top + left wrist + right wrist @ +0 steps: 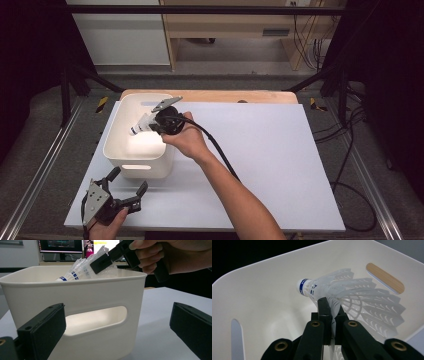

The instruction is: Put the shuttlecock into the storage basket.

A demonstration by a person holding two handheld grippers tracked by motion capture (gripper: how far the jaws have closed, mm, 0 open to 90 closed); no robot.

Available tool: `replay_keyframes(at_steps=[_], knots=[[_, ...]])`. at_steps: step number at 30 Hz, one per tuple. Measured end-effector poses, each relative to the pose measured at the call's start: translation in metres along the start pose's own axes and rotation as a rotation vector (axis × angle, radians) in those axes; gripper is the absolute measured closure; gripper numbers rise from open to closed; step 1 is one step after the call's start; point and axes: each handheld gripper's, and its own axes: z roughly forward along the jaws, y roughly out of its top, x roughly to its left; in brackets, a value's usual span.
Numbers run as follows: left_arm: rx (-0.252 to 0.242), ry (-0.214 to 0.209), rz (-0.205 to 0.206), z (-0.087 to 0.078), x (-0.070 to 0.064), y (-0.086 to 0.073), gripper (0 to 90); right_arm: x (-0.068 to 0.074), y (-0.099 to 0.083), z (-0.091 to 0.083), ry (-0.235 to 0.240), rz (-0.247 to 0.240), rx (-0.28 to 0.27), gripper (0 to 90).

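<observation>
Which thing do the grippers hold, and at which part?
The right gripper pinches a shuttlecock by its feather skirt, over the bin. The left gripper is open, holding nothing.

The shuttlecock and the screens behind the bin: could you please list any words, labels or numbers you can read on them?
Shuttlecock, blue band near its cork: small white lettering, too blurred to read.
Shuttlecock skirt: dark blue marks beside the band, too small to read.
Monitors behind the white bin in the left gripper view: on-screen text and graphs, too blurred to read.
White bin: no text seen.
Right gripper, jaws shut on the shuttlecock: no label seen.
</observation>
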Motion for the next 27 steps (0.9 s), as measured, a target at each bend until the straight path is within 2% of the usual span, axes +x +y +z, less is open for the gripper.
replay_keyframes(at_steps=[7,27], knots=[[0.000,0.000,-0.001,0.0000,0.0001,-0.0001,0.5,0.0031,-0.0007,0.0018,-0.007,-0.021,0.010,89.5],[0.000,-0.001,0.000,0.0001,-0.0003,0.0000,0.6,0.0024,-0.0024,0.0040,-0.006,-0.023,0.026,89.3]])
